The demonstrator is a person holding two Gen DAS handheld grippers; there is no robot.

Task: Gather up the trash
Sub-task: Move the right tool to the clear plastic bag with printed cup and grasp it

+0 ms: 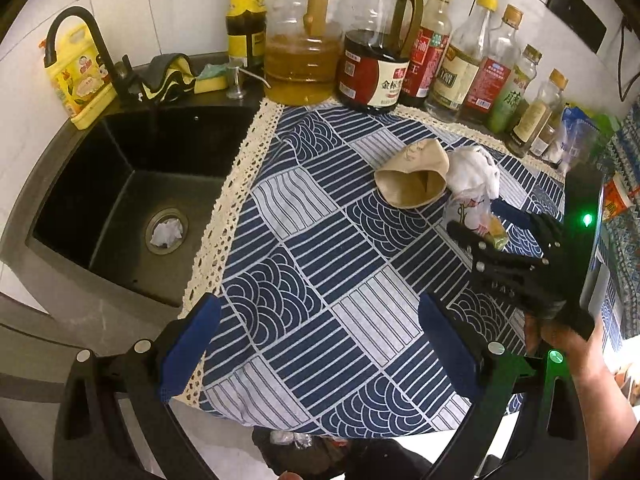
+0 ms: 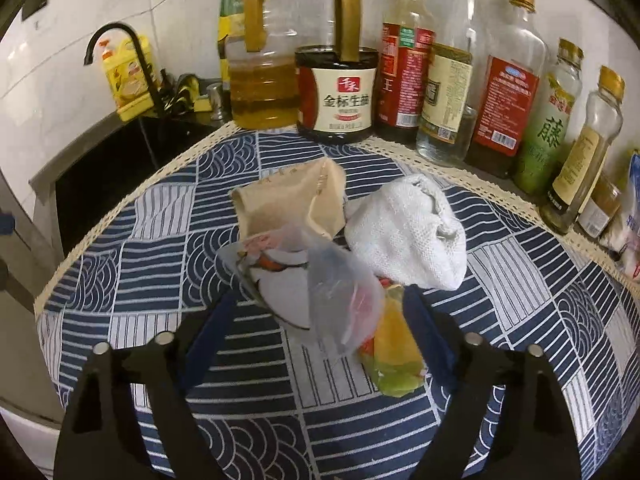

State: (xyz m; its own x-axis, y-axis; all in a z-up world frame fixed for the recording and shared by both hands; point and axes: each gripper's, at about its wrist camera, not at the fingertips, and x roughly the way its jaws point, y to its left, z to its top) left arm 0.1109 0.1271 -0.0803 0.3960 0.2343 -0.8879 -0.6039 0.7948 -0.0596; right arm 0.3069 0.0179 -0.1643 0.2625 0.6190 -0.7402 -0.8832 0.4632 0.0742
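The trash sits in a loose cluster on the blue patterned cloth (image 2: 520, 280), toward the row of bottles (image 2: 444, 80) at the wall. In the right wrist view a clear wrapper (image 2: 312, 280) with a printed picture lies between the fingers of the right gripper (image 2: 320, 300), and a yellow-green packet (image 2: 396, 356) lies just inside the right-hand finger, partly under the wrapper. The jaws stand wide apart, one blue pad on each side of the two pieces, clamping nothing. At 12 o'clock from the wrapper lies a crumpled brown paper bag (image 2: 292, 200), touching it; at 2 o'clock a wadded white rag (image 2: 408, 228) rests against the bag and the packet.

The left wrist view shows the same heap from farther back — bag (image 1: 412, 178), rag (image 1: 474, 172) and wrapper (image 1: 466, 210) at about 1 o'clock from the left gripper (image 1: 320, 340). That gripper hangs spread open over bare cloth near the table's front edge, well apart from the trash, with nothing between its pads. At 3 o'clock the right gripper (image 1: 496, 224) appears from the side, its fingers reaching to the wrapper.

At 9 to 10 o'clock lies a black sink (image 1: 64, 184) with a white wad of paper (image 1: 166, 232) in its drain. A black faucet (image 1: 80, 28), a yellow soap bottle (image 1: 78, 80) and a sponge (image 1: 210, 82) stand on its rim.
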